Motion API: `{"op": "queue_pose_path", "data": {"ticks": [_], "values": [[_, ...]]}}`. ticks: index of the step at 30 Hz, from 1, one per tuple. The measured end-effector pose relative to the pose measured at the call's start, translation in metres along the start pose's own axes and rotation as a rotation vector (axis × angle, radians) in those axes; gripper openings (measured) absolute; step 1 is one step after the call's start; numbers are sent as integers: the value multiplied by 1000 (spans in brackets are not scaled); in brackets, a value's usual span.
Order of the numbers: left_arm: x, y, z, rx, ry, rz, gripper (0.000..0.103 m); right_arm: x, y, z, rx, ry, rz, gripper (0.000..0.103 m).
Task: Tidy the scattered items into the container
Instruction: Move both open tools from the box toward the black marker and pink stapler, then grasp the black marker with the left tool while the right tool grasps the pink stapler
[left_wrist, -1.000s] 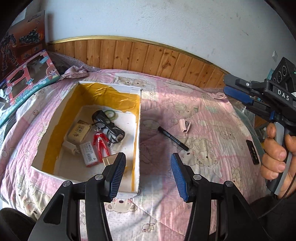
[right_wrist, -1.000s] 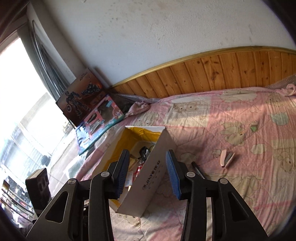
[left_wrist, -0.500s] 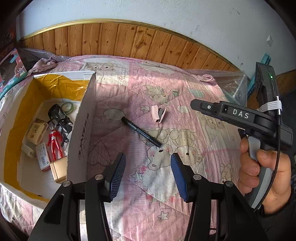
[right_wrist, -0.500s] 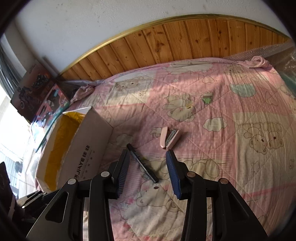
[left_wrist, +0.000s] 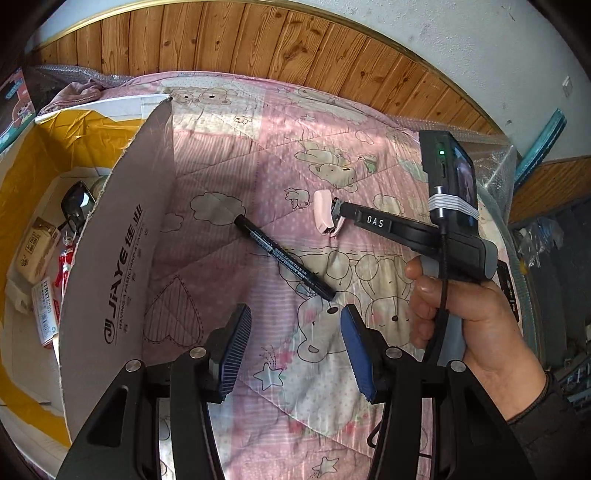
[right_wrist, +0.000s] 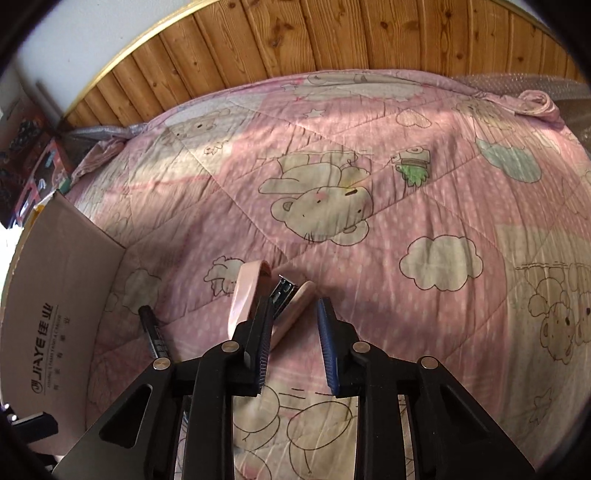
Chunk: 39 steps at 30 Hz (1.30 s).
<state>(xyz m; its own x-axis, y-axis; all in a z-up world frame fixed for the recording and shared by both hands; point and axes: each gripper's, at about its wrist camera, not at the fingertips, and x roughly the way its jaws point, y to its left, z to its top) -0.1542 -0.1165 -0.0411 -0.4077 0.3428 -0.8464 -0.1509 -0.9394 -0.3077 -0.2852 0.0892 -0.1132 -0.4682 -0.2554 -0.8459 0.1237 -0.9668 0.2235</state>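
Both grippers have swung from the box (left_wrist: 110, 258) to the bed; the right gripper (right_wrist: 293, 343), open, straddles the pink stapler (right_wrist: 247, 299); the left gripper (left_wrist: 295, 354) hangs open above the pen (left_wrist: 284, 256).

box (left_wrist: 110, 266) left of pen (left_wrist: 284, 258), stapler (left_wrist: 327, 218) beyond

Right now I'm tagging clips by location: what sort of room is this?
Probably a bedroom: a pink cartoon-bear quilt spread across a bed, a wooden headboard behind it, toy boxes alongside.
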Motion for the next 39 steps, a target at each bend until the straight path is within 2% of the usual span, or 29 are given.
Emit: {"op": "queue_pose_path", "data": {"ticks": [3, 5, 7, 12, 16, 19, 23, 25, 27, 28, 29, 33, 36, 38, 39], "values": [[13, 1, 2, -14, 14, -9, 52, -6, -9, -2, 19, 51, -87, 27], [22, 1, 4, -21, 25, -13, 52, -7, -16, -7, 42, 70, -100, 26], [29, 0, 7, -22, 30, -16, 52, -8, -20, -10, 65, 80, -63, 26], [38, 0, 16, -23, 19, -8, 52, -17, -20, -11, 97, 83, -38, 26], [53, 6, 26, -54, 16, 14, 52, -41, -19, -10, 151, 32, -9, 29], [72, 7, 32, -69, 17, 67, 59, -53, -14, -10, 163, 7, 27, 30], [106, 10, 36, -83, 37, 134, 59, -57, -9, -8, 173, 9, 76, 30], [113, 9, 36, -56, 4, 152, 59, -56, -7, -7, 167, 12, 83, 33], [112, 13, 35, -18, -6, 157, 47, -54, -7, -8, 163, 16, 84, 37], [110, 18, 34, -7, 2, 137, 37, -53, -6, -9, 159, 19, 84, 39], [106, 25, 33, -8, 15, 111, 33, -52, -4, -10, 153, 21, 84, 39], [85, 54, 30, -102, -4, 77, 31, -44, 5, -13, 134, 29, 83, 46], [86, 55, 25, -124, -13, 75, 36, -39, 10, -15, 124, 26, 70, 48], [92, 46, 21, -121, -2, 71, 51, -36, 10, -15, 127, 26, 59, 49], [94, 39, 21, -102, -12, 83, 55, -35, 10, -15, 130, 27, 56, 49]]}}
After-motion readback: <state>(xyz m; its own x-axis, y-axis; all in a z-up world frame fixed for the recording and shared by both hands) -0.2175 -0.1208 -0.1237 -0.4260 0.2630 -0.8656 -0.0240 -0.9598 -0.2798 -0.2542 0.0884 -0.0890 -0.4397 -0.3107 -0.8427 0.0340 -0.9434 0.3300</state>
